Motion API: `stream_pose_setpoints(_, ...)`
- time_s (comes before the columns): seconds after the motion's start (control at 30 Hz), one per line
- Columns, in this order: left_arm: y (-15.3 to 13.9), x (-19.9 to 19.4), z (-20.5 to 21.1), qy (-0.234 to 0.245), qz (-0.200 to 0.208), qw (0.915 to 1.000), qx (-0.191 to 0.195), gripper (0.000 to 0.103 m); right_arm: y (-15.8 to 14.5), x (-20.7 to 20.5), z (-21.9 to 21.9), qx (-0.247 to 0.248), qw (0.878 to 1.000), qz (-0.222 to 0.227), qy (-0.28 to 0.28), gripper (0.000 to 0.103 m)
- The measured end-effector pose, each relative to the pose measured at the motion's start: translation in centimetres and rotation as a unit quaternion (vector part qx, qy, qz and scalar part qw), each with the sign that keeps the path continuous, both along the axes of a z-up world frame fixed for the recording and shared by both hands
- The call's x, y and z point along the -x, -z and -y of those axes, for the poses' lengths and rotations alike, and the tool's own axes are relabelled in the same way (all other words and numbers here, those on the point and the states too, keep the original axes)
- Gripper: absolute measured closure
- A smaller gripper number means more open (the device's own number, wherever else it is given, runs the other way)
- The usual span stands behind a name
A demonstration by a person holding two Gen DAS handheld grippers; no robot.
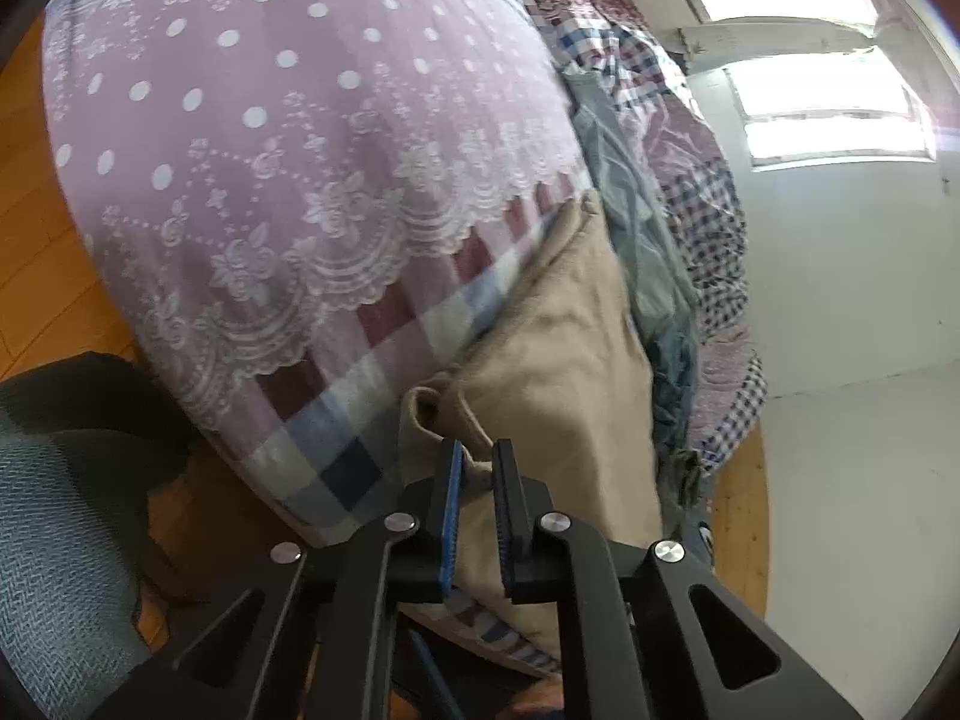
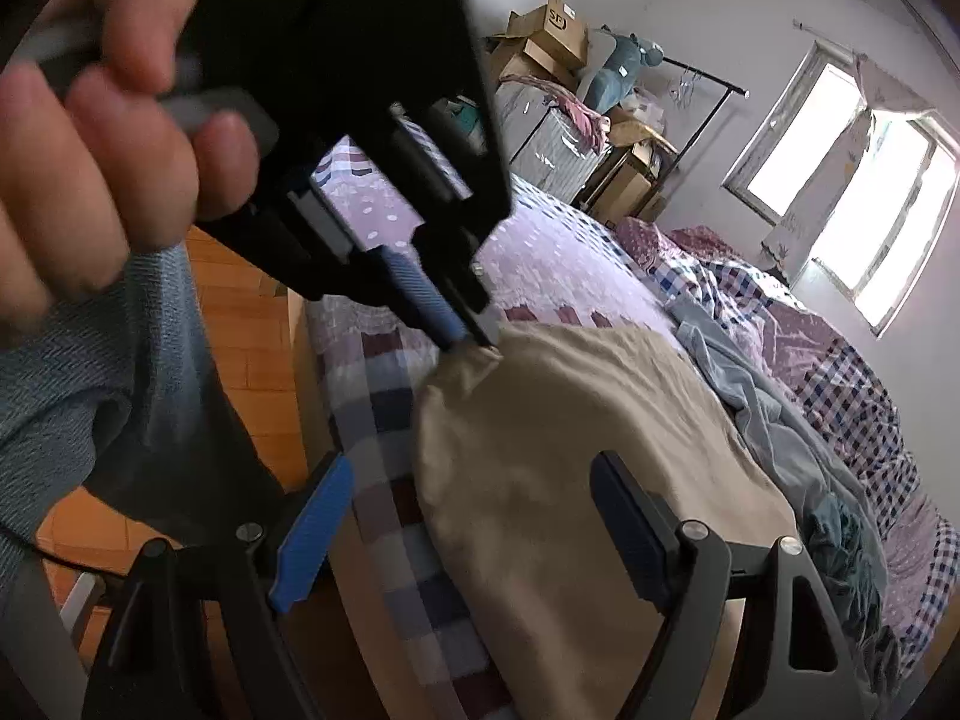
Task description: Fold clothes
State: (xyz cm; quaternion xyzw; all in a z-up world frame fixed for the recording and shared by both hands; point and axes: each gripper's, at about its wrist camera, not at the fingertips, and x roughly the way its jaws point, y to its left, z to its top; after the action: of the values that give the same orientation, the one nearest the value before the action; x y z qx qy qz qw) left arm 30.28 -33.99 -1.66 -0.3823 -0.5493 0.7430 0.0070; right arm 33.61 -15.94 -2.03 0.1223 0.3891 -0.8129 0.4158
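Tan garment [image 2: 576, 480] spread flat across the near end of the bed [image 2: 384, 420], over the checked border of the pink, dotted cover. Same tan cloth [image 1: 558, 372] up close in the left wrist view, its corner bunched into a fold right at the fingers.

Only in the right wrist view: the whole left gripper [image 2: 465, 339] from outside, a hand [image 2: 102, 138] wrapped round its grip, blue-grey knit sleeve [image 2: 90, 360] below. Also only there: cardboard boxes [image 2: 549, 36], a blue plush toy [image 2: 624, 69] and a clothes rail against the far wall. Only in the left wrist view: wooden floor [image 1: 36, 228] beside the bed.

Common to both: crumpled grey-blue clothing [image 2: 774, 420] beyond the tan piece, a rumpled checked quilt [image 2: 852, 372] further off, bright windows [image 2: 870, 192].

Left gripper [image 1: 480, 468]: fingers drawn close, narrow gap, clamped on the tan garment's corner. Right gripper [image 2: 474, 516]: spread wide, blue pad [image 2: 315, 534] over the bed's edge, dark pad [image 2: 630, 522] above the tan cloth, nothing between them; contact with the fabric unclear.
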Motion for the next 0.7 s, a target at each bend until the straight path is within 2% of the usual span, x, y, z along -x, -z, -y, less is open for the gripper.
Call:
stream_pose_setpoints(0.13,-1.1,-0.4,0.3,0.003,-0.039,0.9989,-0.025,0.095,0.4,-0.3,1.3,-0.002,0.999,-0.035,0.004,0.019)
stream_pose_setpoints(0.27,-1.4,-0.6,0.6,0.004,-0.056,0.9974,-0.044,0.095,0.9,0.3,2.2,-0.017,0.998,-0.052,0.011,0.021)
stream_pose_setpoints(0.33,-1.2,-0.5,0.6,0.004,-0.057,0.9970,-0.052,0.095,1.1,0.6,2.6,-0.024,0.998,-0.061,0.015,0.036)
stream_pose_setpoints(0.37,-1.3,-0.4,0.5,0.004,-0.057,0.9970,-0.053,0.095,1.3,0.7,2.8,-0.028,0.997,-0.066,0.017,0.053)
stream_pose_setpoints(0.4,-1.4,-0.4,0.5,0.007,-0.059,0.9968,-0.053,0.095,1.4,0.8,3.1,-0.032,0.997,-0.070,0.018,0.061)
stream_pose_setpoints(0.47,-1.6,-0.4,0.4,0.011,-0.064,0.9965,-0.054,0.095,1.6,1.1,3.5,-0.039,0.996,-0.079,0.022,0.065)
stream_pose_setpoints(0.53,-1.8,-0.6,0.3,0.014,-0.069,0.9961,-0.053,0.095,1.7,1.4,3.8,-0.043,0.995,-0.084,0.025,0.083)
stream_pose_setpoints(0.57,-1.9,-0.6,0.3,0.015,-0.070,0.9960,-0.053,0.094,1.5,1.6,3.7,-0.041,0.996,-0.081,0.025,0.098)
stream_pose_setpoints(0.6,-2.0,-0.7,0.4,0.011,-0.067,0.9965,-0.049,0.093,1.2,1.7,3.6,-0.035,0.996,-0.079,0.024,0.099)
stream_pose_setpoints(0.63,-2.1,-0.8,0.6,0.007,-0.063,0.9970,-0.044,0.090,0.7,1.7,3.4,-0.027,0.996,-0.076,0.022,0.099)
stream_pose_setpoints(0.7,-2.1,-0.9,1.2,-0.004,-0.054,0.9979,-0.035,0.062,0.0,1.7,3.2,-0.017,0.997,-0.073,0.020,0.099)
